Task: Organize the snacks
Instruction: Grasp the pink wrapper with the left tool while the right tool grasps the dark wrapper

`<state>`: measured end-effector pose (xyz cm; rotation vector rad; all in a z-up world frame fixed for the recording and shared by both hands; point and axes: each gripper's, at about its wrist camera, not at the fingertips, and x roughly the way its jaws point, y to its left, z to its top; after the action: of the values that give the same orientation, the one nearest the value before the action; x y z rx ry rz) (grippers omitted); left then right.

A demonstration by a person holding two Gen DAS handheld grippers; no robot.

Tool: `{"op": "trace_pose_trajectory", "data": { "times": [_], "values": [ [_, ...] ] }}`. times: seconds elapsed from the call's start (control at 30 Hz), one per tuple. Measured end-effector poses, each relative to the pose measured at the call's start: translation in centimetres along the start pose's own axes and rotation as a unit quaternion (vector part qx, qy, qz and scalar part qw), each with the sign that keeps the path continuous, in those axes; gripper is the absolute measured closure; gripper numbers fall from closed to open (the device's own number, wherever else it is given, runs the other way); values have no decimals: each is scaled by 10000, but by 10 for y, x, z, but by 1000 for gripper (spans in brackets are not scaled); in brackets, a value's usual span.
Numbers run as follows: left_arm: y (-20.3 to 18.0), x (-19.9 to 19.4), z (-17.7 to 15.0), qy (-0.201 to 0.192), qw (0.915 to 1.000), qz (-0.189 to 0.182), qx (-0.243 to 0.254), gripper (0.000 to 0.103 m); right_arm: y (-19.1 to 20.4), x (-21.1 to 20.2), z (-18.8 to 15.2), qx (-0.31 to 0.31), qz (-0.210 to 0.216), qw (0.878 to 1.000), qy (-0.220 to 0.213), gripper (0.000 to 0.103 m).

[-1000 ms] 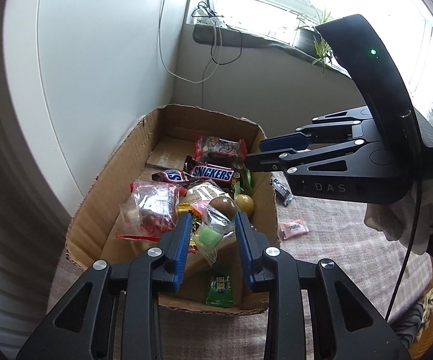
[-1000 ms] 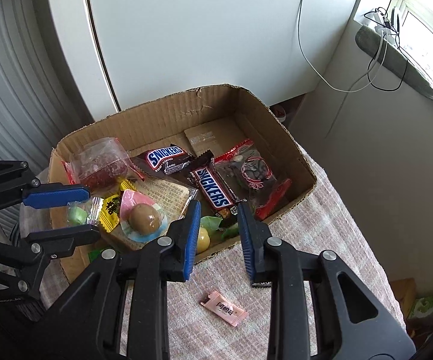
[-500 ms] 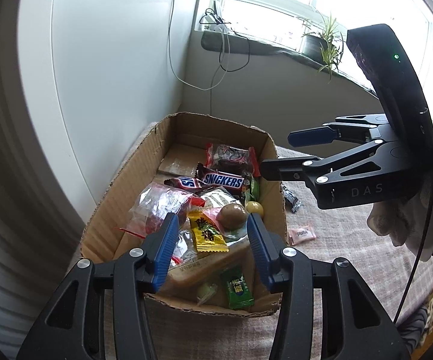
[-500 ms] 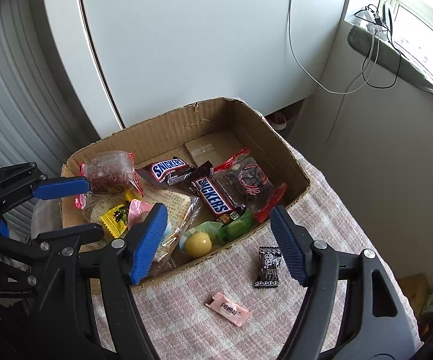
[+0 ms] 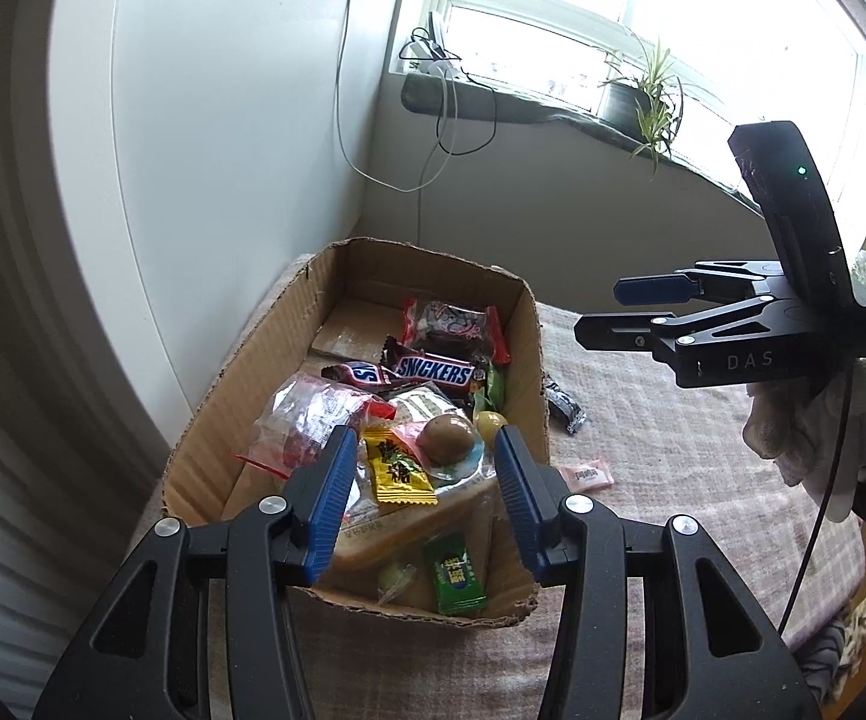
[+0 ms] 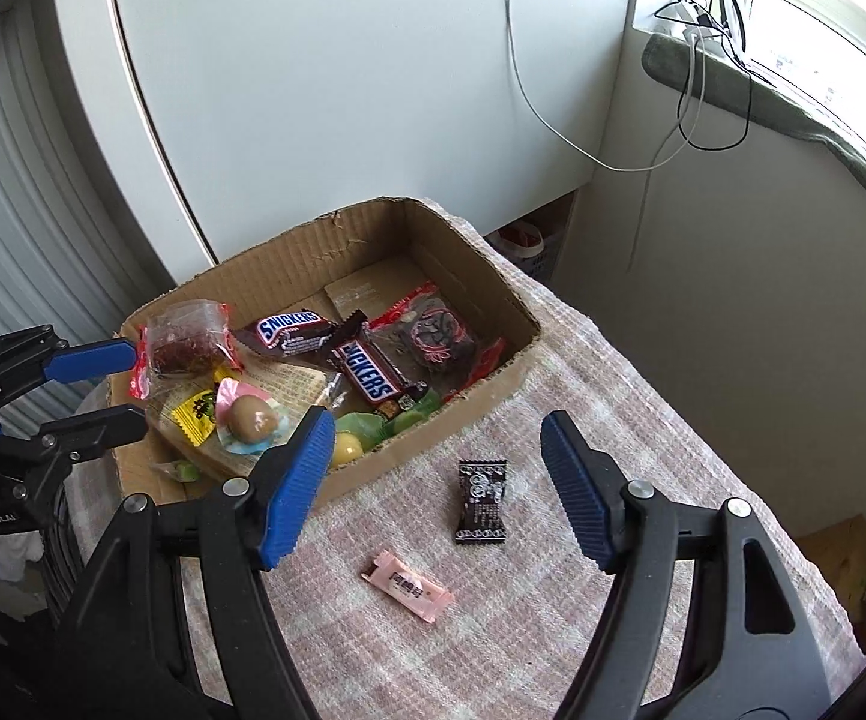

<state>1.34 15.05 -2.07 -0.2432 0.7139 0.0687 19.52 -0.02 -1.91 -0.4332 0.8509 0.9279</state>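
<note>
A cardboard box (image 6: 481, 276) (image 5: 240, 384) on a checked cloth holds several snacks: Snickers bars (image 6: 366, 369) (image 5: 436, 371), a red packet (image 6: 433, 333), a brown egg-shaped sweet (image 6: 249, 417) (image 5: 446, 437), a yellow sachet (image 5: 396, 471). A black sachet (image 6: 481, 501) (image 5: 565, 405) and a pink sachet (image 6: 407, 584) (image 5: 586, 475) lie on the cloth outside the box. My right gripper (image 6: 439, 480) is open and empty above the black sachet. My left gripper (image 5: 423, 495) is open and empty above the box's near end.
The cloth-covered table (image 6: 643, 420) ends close on the right and front. A white cabinet (image 6: 312, 90) stands behind the box. A windowsill with cables (image 6: 709, 66) and a plant (image 5: 649, 102) lies beyond. The right gripper's body shows in the left wrist view (image 5: 733, 336).
My left gripper opened, let the green sweet drop into the box and drew back. My right gripper opened wide, left the black sachet on the cloth and rose.
</note>
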Motion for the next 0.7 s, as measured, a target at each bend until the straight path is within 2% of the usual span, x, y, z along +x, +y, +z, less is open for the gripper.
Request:
{"op": "trace_pose_trajectory", "data": {
  "times": [0.2, 0.4, 0.43, 0.5, 0.7],
  "values": [
    [-23, -5, -4, 9, 9996, -237, 155, 57, -29, 6, -17, 254, 61, 9995, 177, 29],
    [-56, -3, -12, 124, 9975, -590, 376, 57, -47, 27, -30, 483, 403, 9971, 432, 30],
    [-62, -1, -13, 169, 9969, -645, 409, 57, -48, 32, -32, 482, 451, 9966, 494, 32],
    [-71, 5, -16, 271, 9956, -789, 432, 57, -49, 42, -35, 457, 500, 9958, 619, 44],
    [-95, 32, -25, 646, 9919, -996, 459, 57, -45, 65, -38, 278, 681, 9944, 764, 54]
  ]
}}
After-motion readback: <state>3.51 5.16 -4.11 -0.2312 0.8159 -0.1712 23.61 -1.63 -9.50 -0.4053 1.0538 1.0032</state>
